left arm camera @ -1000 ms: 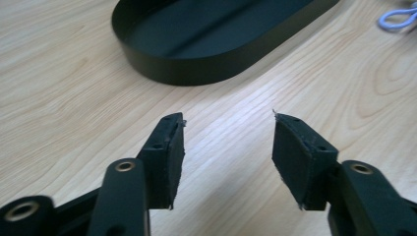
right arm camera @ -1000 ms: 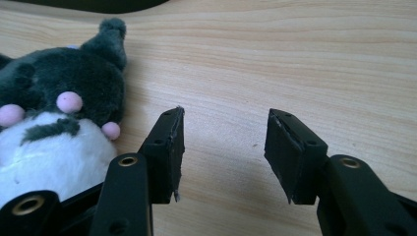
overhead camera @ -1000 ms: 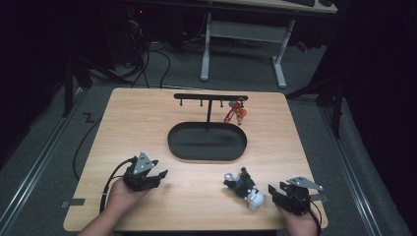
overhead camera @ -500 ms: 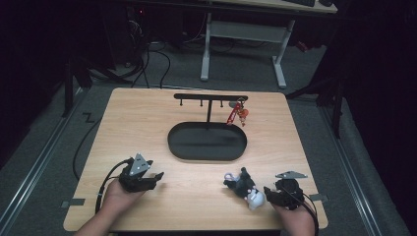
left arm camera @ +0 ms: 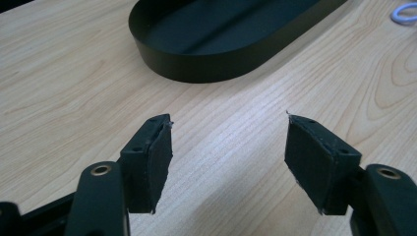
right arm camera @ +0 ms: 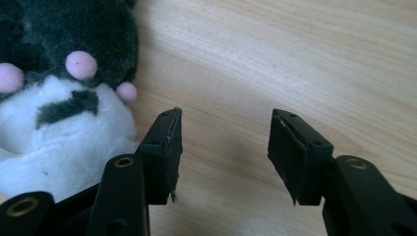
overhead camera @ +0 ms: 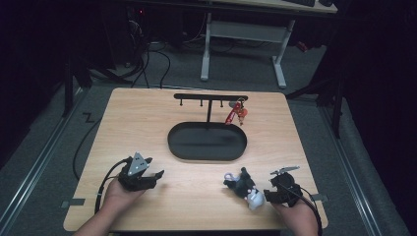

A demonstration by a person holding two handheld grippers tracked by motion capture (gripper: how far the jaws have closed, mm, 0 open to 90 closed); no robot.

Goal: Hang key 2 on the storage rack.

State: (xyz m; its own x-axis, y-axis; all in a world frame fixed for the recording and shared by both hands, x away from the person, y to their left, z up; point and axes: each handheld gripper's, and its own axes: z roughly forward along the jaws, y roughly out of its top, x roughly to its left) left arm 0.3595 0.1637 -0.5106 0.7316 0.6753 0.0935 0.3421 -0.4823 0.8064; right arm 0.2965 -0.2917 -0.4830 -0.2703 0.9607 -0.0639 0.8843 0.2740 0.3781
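A small black-and-white plush toy [overhead camera: 244, 188] with pink dots lies on the wooden table near the front right. My right gripper [overhead camera: 266, 194] sits just right of it, low over the table. In the right gripper view the plush [right arm camera: 64, 98] lies beside the left jaw, and the right gripper [right arm camera: 223, 142] is open with bare wood in the gap. Its jaws have just been closing a little. My left gripper [overhead camera: 158, 175] rests at the front left. It is open over bare wood [left arm camera: 228, 142] and its jaws have just been opening.
A black oval tray [overhead camera: 173, 142] stands mid-table, seen close in the left gripper view [left arm camera: 211, 69]. Behind it rises a black hook rack [overhead camera: 210, 97] with a red key charm [overhead camera: 235, 114] hanging from it. A pale loop [left arm camera: 405, 11] lies beyond the tray.
My right gripper has shifted a little left, toward the plush toy. The left hand has stayed where it was.
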